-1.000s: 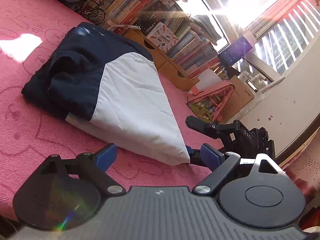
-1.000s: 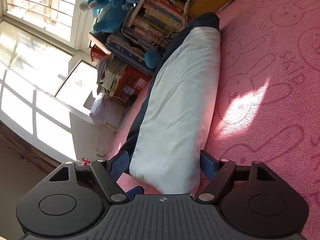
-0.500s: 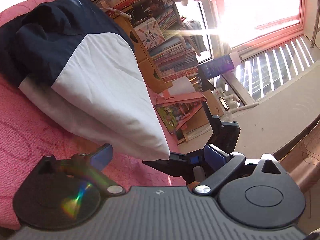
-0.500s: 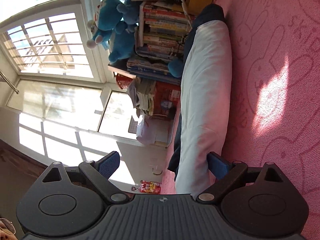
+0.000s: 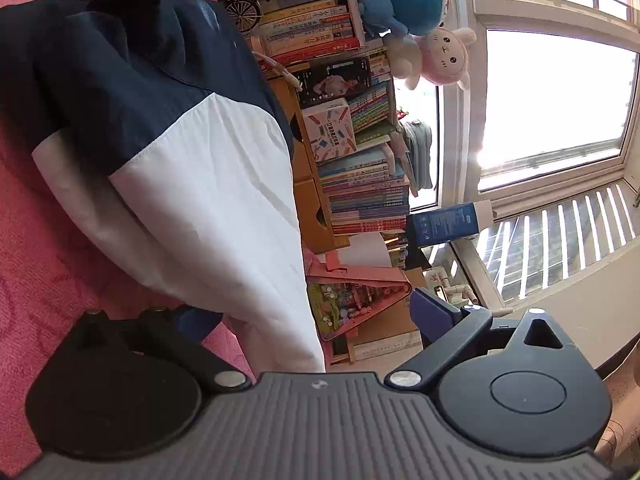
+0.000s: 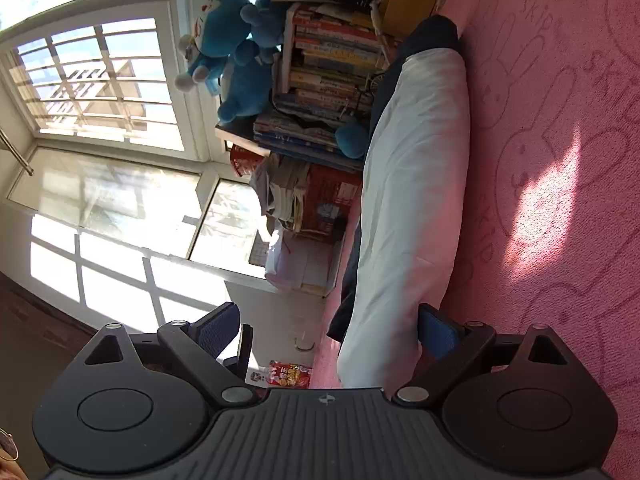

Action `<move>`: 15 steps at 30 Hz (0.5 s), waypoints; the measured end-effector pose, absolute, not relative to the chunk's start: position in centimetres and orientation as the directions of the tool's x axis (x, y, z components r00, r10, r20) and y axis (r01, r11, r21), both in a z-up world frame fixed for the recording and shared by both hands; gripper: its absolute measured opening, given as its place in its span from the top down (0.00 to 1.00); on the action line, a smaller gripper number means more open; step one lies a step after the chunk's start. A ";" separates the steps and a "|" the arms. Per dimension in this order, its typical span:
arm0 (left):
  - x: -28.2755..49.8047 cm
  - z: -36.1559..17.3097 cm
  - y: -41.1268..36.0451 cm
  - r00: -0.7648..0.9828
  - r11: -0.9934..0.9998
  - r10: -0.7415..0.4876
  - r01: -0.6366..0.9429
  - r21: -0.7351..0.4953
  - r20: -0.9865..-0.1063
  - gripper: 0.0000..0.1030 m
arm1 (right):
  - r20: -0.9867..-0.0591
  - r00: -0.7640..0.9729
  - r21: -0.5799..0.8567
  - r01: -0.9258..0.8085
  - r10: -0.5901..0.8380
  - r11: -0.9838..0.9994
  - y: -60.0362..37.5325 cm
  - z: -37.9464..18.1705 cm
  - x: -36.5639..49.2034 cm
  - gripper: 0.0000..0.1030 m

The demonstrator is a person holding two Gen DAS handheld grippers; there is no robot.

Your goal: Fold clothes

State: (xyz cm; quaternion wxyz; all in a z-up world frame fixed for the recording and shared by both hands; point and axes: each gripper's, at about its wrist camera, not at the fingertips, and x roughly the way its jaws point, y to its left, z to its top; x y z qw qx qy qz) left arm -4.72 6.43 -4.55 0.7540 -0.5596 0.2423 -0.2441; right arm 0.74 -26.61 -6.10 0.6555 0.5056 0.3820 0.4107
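Note:
A folded navy-and-white garment [image 5: 208,184] lies on the pink rabbit-patterned cover [image 5: 48,264]. In the left wrist view its white corner reaches down between the fingers of my left gripper [image 5: 314,316]. The jaws stand wide, the right pad well clear of the cloth and the left pad partly hidden behind it. In the right wrist view the garment [image 6: 416,200] runs away as a long white roll with navy at the far end. Its near end sits between the fingers of my right gripper [image 6: 328,330], which is open; the left pad is far off the cloth.
Stacked books [image 5: 360,184] and wooden drawers crowd the cover's edge beside the garment, with plush toys [image 5: 416,0] on top and a pink triangular stand [image 5: 360,296] nearer. Bright windows lie behind. A sunlit patch falls on the pink cover [image 6: 560,200].
Both views have rolled. The right gripper's jaws have widened around the garment's end. The left gripper has closed in on the white corner, and the other gripper has left its view.

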 end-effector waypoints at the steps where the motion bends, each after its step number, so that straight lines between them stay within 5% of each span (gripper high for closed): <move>1: -4.8 -4.4 6.1 0.773 0.279 -0.626 0.098 -0.955 -0.103 0.08 | -0.087 0.373 0.976 -0.152 0.924 0.153 -26.7 -6.2 0.6 0.07; 5: -5.1 -4.9 6.4 0.781 0.253 -0.619 0.090 -0.963 -0.089 0.19 | -0.085 0.379 0.980 -0.137 0.922 0.146 -27.3 -7.1 -0.1 0.07; 15: -4.2 -5.1 7.6 0.764 0.093 -0.645 0.109 -0.990 0.023 0.19 | 0.011 0.427 0.999 -0.047 0.904 0.010 -26.1 -9.2 2.2 0.07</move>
